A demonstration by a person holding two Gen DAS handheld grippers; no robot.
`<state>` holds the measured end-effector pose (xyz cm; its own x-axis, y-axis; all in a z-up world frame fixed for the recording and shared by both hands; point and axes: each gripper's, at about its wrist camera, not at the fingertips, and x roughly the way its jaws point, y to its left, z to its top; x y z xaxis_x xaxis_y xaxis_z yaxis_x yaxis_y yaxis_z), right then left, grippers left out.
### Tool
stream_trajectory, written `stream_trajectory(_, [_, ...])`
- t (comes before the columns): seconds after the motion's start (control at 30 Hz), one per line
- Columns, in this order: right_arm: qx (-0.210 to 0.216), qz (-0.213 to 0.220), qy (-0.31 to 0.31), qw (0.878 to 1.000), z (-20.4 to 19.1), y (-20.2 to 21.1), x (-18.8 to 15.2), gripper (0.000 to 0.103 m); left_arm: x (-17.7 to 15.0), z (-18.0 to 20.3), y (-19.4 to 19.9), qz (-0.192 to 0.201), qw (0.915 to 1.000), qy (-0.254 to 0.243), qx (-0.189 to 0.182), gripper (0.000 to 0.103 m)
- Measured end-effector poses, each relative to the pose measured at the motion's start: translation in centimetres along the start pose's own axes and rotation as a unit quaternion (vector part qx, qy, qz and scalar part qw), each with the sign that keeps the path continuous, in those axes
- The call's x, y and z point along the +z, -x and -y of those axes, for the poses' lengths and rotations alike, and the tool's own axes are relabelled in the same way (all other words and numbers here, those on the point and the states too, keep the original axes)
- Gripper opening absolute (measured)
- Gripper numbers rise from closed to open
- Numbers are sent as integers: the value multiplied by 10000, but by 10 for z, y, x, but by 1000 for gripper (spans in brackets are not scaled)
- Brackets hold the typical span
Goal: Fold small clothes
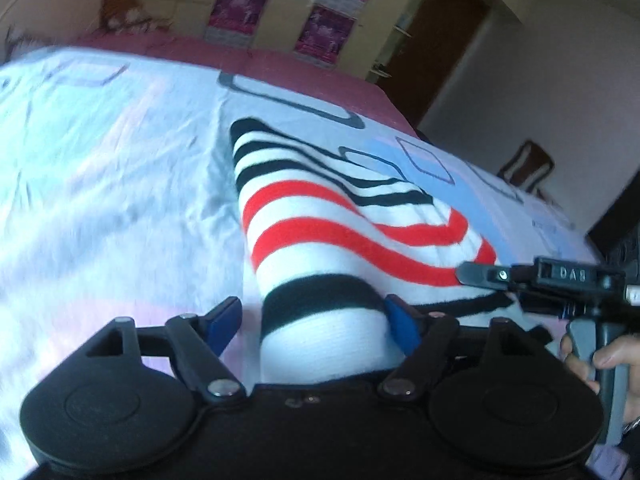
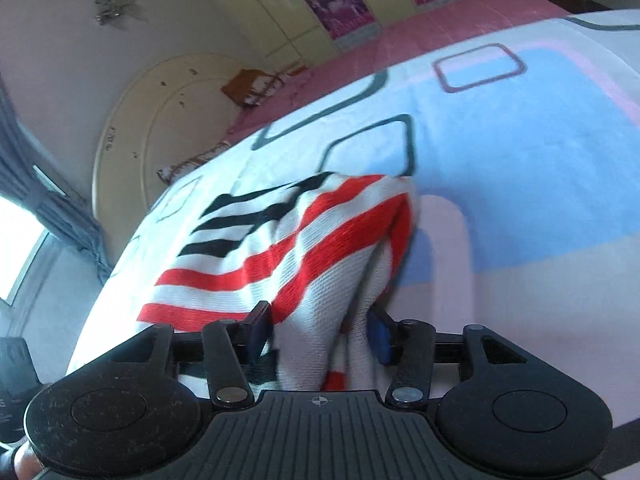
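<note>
We had both grippers on one striped garment (image 1: 320,216) lying on the bed (image 1: 100,168). The left gripper (image 1: 316,320) had its jaws set wide; the cloth ran between them, touching the right blue pad (image 1: 402,322), with a gap to the left pad. Whether it truly pinched we could not tell. The right gripper (image 2: 318,330) had its jaws drawn in on a bunched fold of the same garment, pads pressing cloth on both sides, so we judged it gripped.

From the left wrist view, the right gripper's tip met the garment's near-right edge, off to the right of our left jaws. The far end of the garment lay ahead of both jaws, flat on the bed. Frames were motion-blurred.

Handling, as we judged it: a light knit, soft, limp, no stiffness to hold a crease. It would sag and bunch between jaws and drag on the sheet rather than slide. Nothing fragile. Best hold seemed at the hem corners, pinching both layers together near the edge, each gripper taking one corner so the fold carried over evenly.
</note>
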<state>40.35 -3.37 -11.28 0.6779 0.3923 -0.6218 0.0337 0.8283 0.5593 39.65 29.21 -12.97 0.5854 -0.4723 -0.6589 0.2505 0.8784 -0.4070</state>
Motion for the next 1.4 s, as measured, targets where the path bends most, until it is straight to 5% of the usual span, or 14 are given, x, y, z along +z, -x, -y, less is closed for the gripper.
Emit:
stream_trajectory(0.23, [-112, 224, 37, 9997, -12, 13, 21, 50, 2, 11, 30, 372, 9974, -514, 352, 75])
stream_trajectory(0.4, [-430, 328, 261, 9982, -27, -1, 30, 49, 16, 11, 51, 716, 9958, -513, 262, 69])
stream_trajectory(0.47, [-511, 248, 338, 9978, -31, -13, 31, 49, 24, 12, 43, 645, 9966, -485, 183, 65])
stream_trajectory(0.53, [-652, 241, 486, 9964, -34, -23, 31, 28, 28, 13, 28, 562, 9975, -405, 111, 63])
stream_trajectory(0.77, [-1009, 340, 995, 9893, -27, -46, 23, 28, 21, 7, -15, 374, 9972, -429, 484, 66])
stream_trajectory(1.0, [-1042, 519, 952, 9886, -33, -28, 22, 28, 21, 8, -4, 396, 9970, -405, 524, 65])
stream_trajectory(1.4, [-1029, 355, 1988, 9740, -78, 17, -49, 28, -6, 22, 28, 232, 9960, -563, 659, 68])
